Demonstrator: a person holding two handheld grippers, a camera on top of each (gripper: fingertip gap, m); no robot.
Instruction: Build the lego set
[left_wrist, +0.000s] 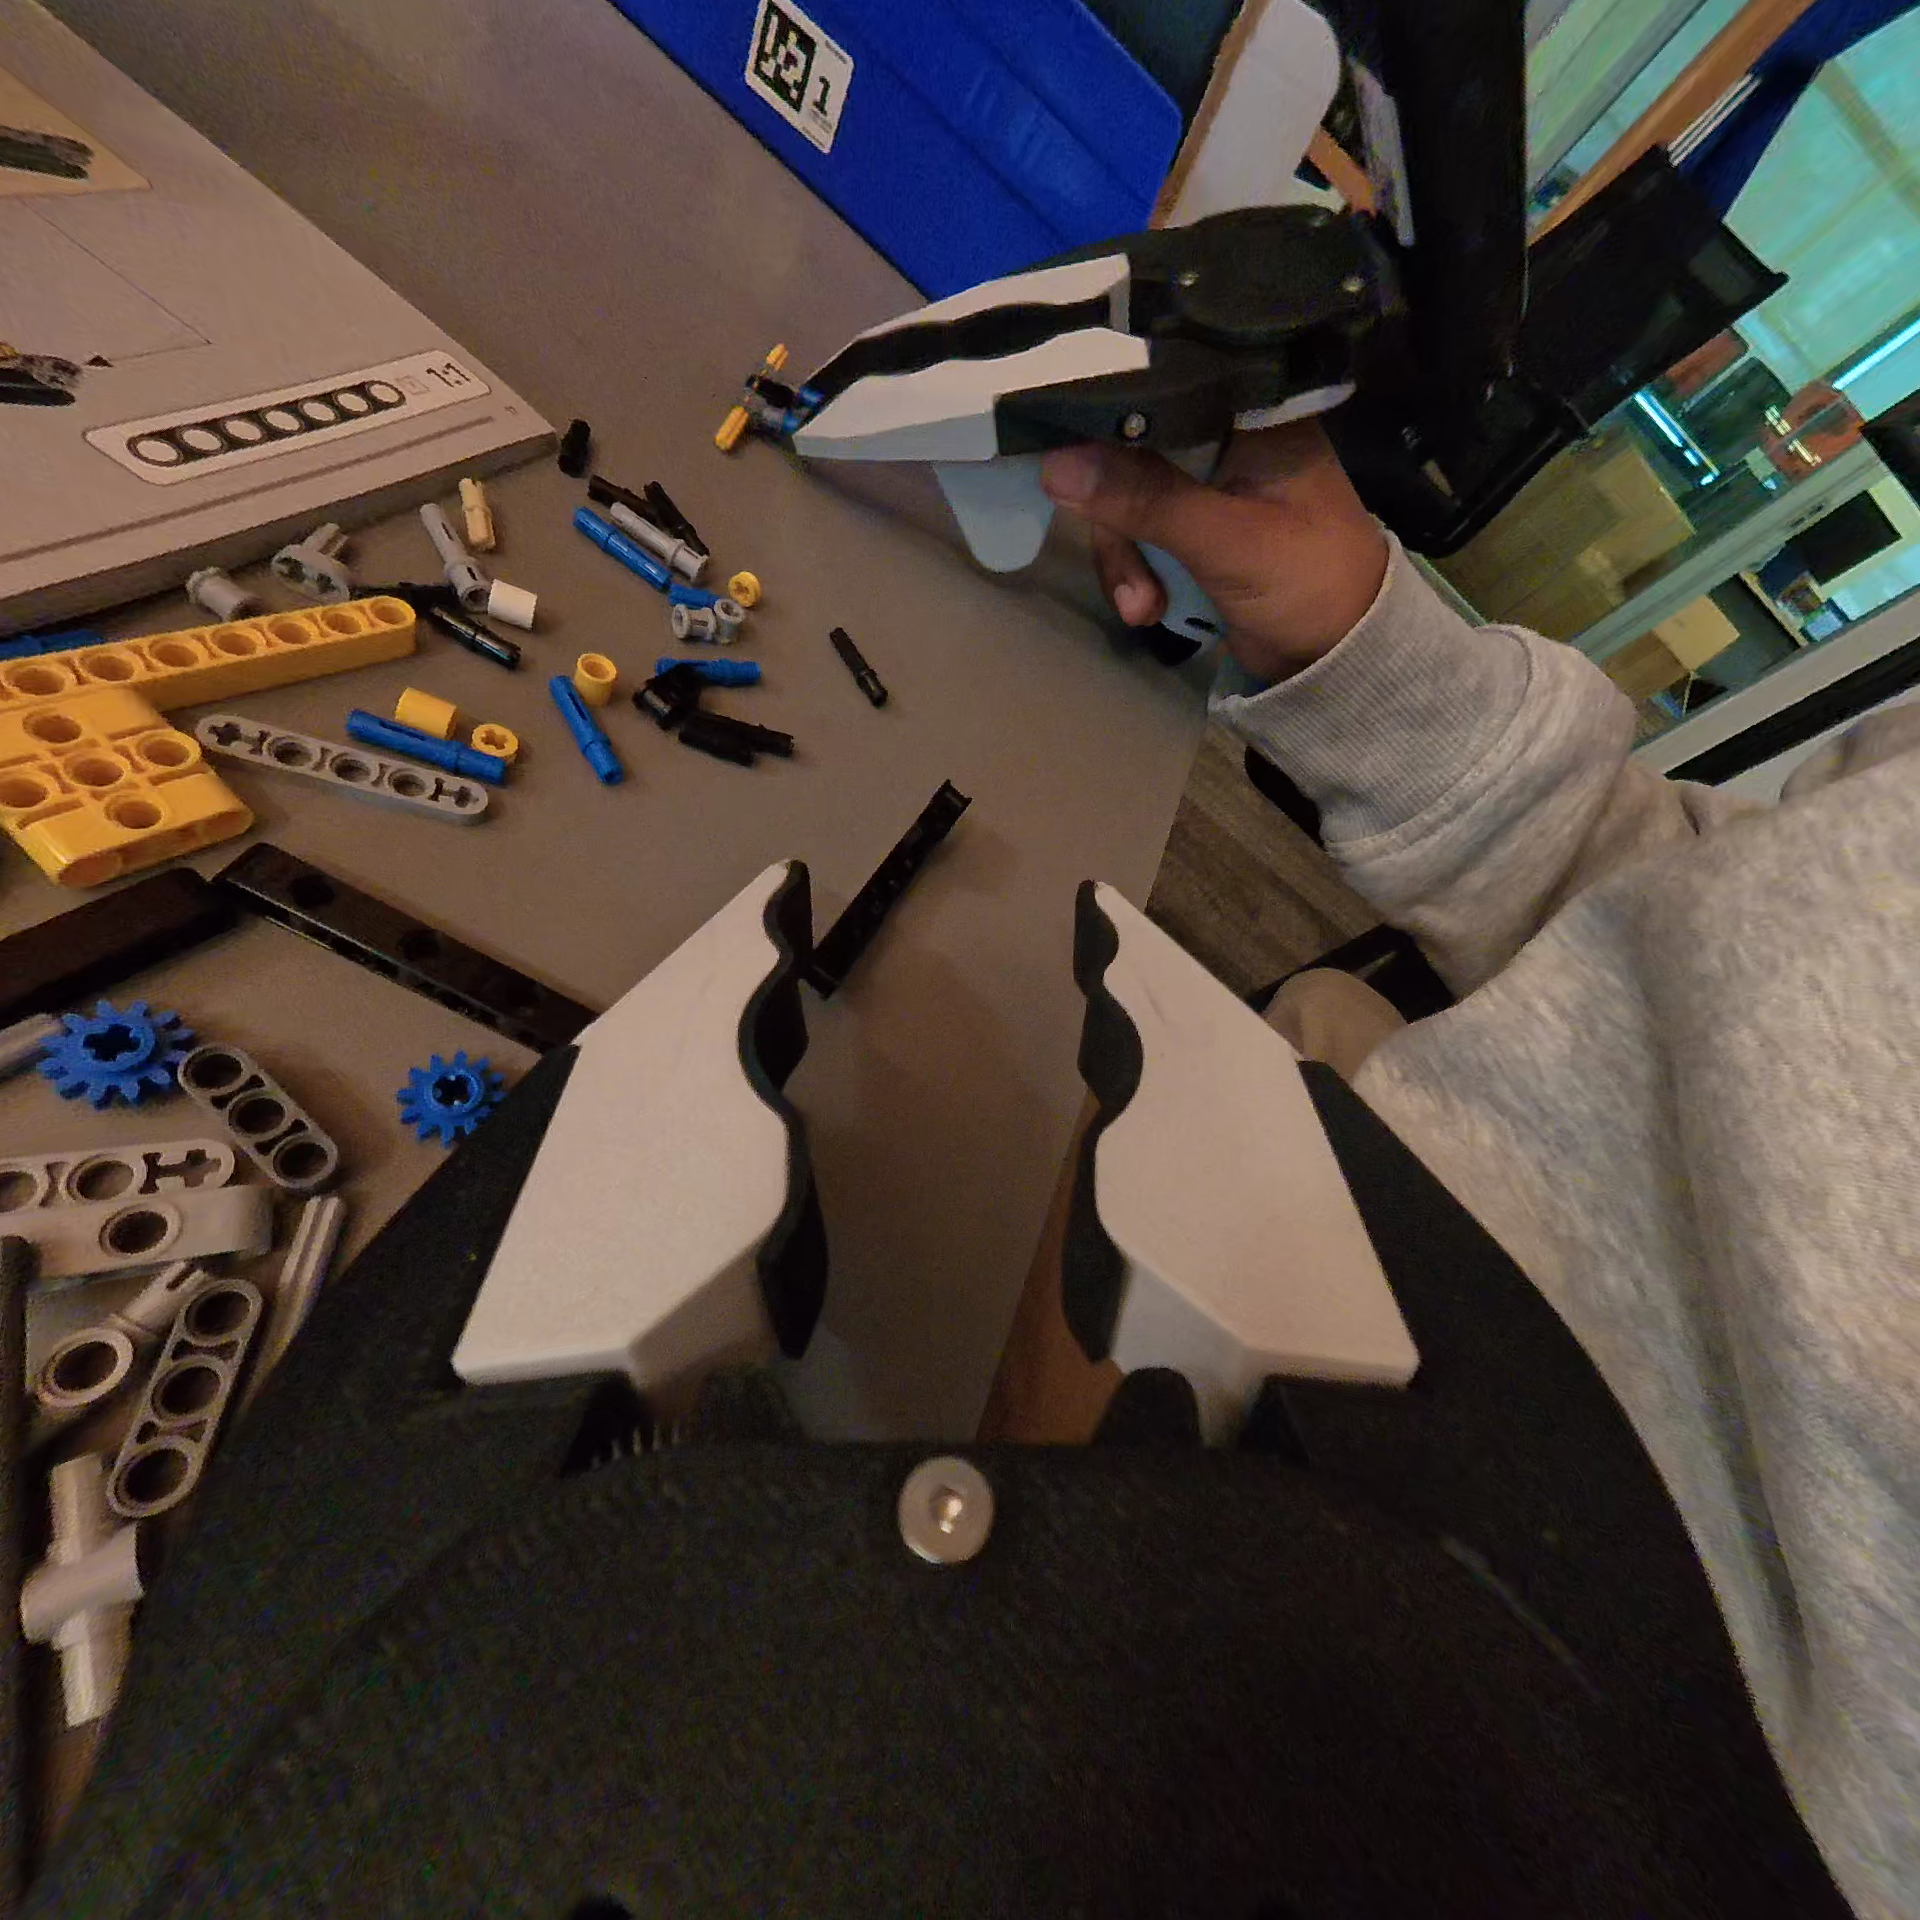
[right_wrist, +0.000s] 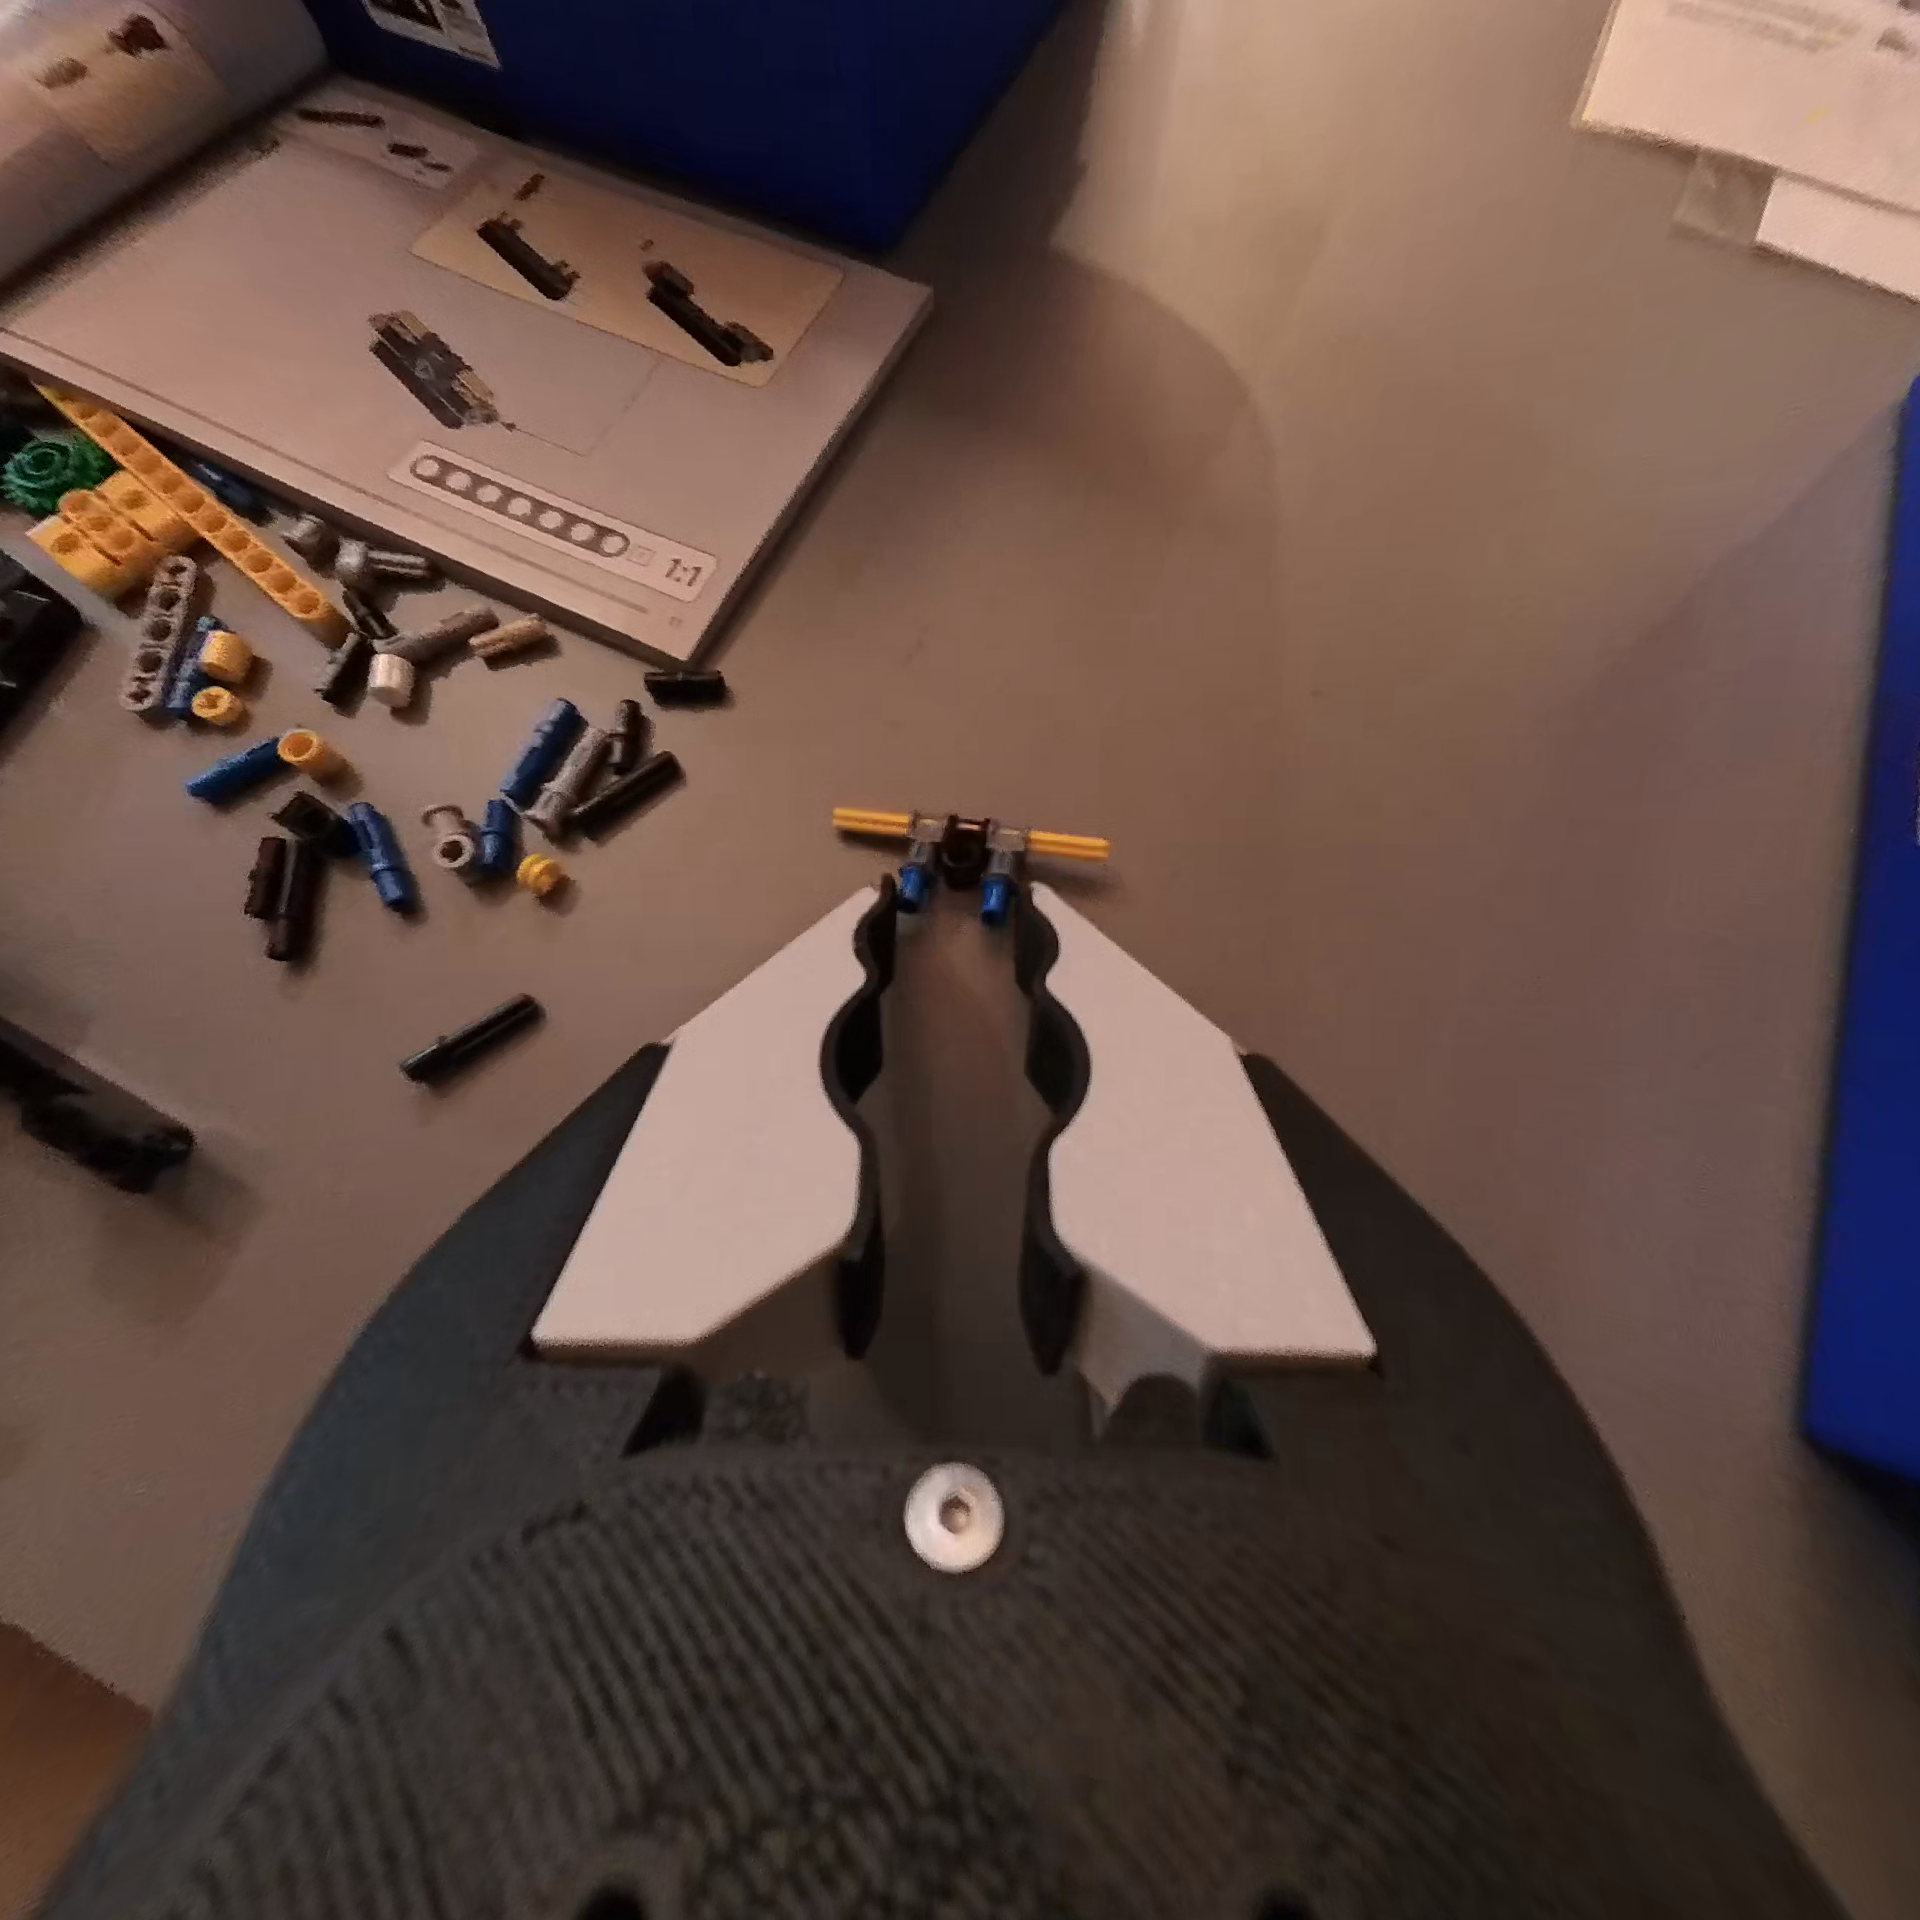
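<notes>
We hold the right gripper low over the grey table, its tips on either side of the two blue pins of a small sub-assembly — a yellow axle with a black connector at its middle. The jaws stand partly apart, and the tips are right at the pins; whether they already pinch them we cannot tell. We judge this is the approach to a pickup, the pins serving as handles.

Our left gripper hangs wide open and empty near the table's edge, a black beam lying just beyond its tips, likely kept close as the next part.

The loose pins and bushes are scattered in the middle, well apart from the sub-assembly, which gives the tips room to work. The instruction booklet lies open beside them so we can check the step, with the yellow beams near its edge.
</notes>
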